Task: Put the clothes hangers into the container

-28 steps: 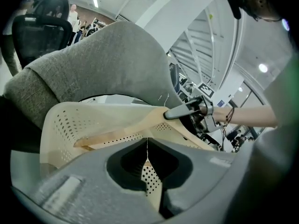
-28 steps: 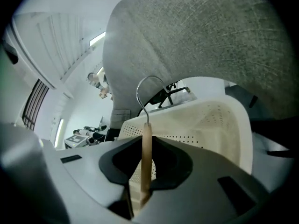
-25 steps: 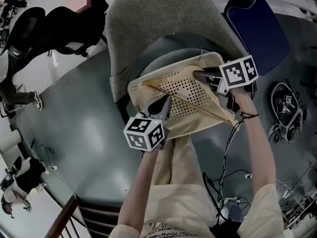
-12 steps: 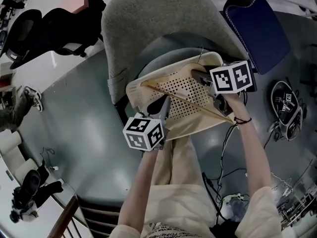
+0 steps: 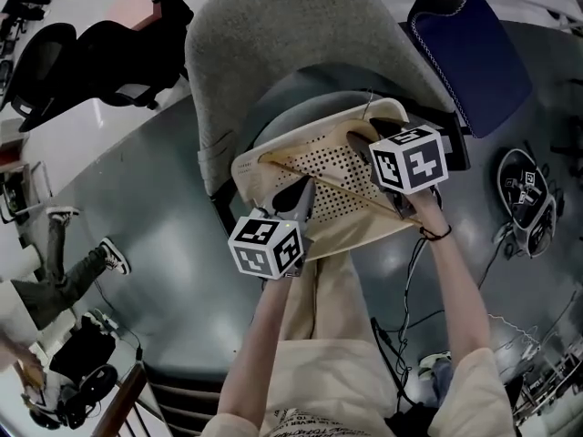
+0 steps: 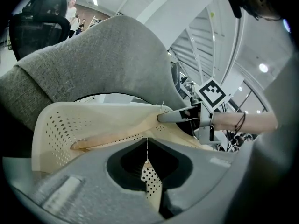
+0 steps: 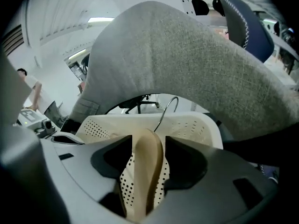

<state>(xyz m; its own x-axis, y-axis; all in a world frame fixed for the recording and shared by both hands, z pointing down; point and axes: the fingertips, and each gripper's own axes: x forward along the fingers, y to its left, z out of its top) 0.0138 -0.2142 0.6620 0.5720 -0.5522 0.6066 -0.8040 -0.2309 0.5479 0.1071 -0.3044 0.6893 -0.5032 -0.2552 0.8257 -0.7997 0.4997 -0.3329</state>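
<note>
Seated before a grey upholstered chair (image 5: 273, 44), a person is letting go of a wooden clothes hanger (image 5: 337, 185) laid in the cream perforated container (image 5: 244, 173) on the chair's seat. The release appears to be the step in hand, and doing it well probably means keeping the left hand-held gripper (image 5: 293, 194) steady on the container while the right hand-held gripper (image 5: 369, 148) is drawing back along its own line, so that its pads are not dragging the hanger back out or catching its wire hook (image 7: 166, 108). That hook is standing up near the far rim. In the left gripper view, the left hand-held gripper (image 6: 147, 148) is clamping its jaws on the container's (image 6: 60, 125) near perforated wall. In the right gripper view, the right hand-held gripper (image 7: 145, 143) is standing with its jaws apart, having just been opening. The hanger's (image 7: 145, 164) rounded wooden end is lying between them, with a gap showing on either side. The rest of the hanger is stretching slantwise across the container's floor towards the left hand-held gripper, its far end resting near that side's wall.
</note>
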